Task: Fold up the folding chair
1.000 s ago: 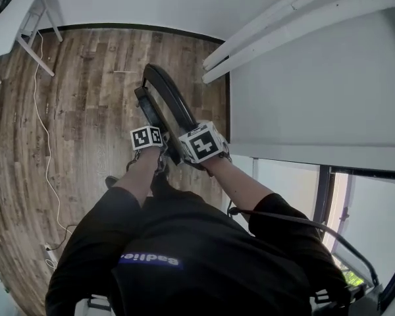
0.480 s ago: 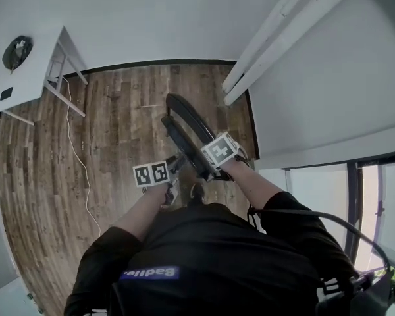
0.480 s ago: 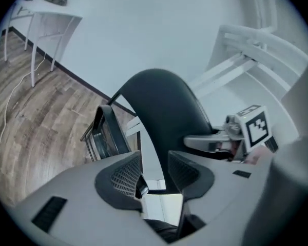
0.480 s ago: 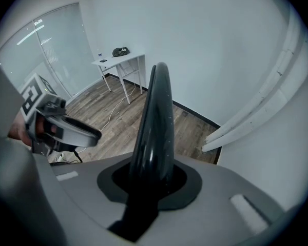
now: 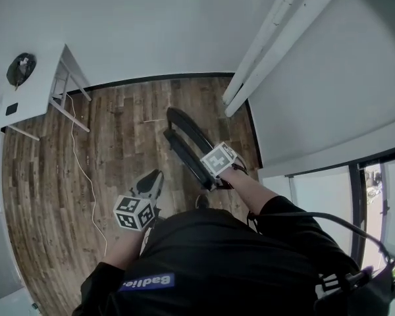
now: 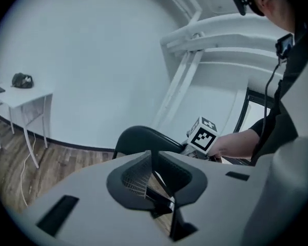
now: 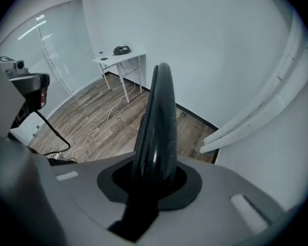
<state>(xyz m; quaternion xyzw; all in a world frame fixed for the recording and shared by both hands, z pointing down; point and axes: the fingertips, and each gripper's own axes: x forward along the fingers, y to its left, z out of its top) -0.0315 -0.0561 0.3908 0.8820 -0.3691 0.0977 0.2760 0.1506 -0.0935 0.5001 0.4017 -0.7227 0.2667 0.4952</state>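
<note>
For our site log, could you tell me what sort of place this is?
Probably a sparse office room: wood-plank floor, a small white table at one side, and a glazed partition.

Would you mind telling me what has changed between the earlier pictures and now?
The left gripper came away from the folding chair and rose back toward the person. Its tongs have just been closing, with nothing between them. The right gripper stays clamped on the chair, which stands folded on the floor as before.
</note>
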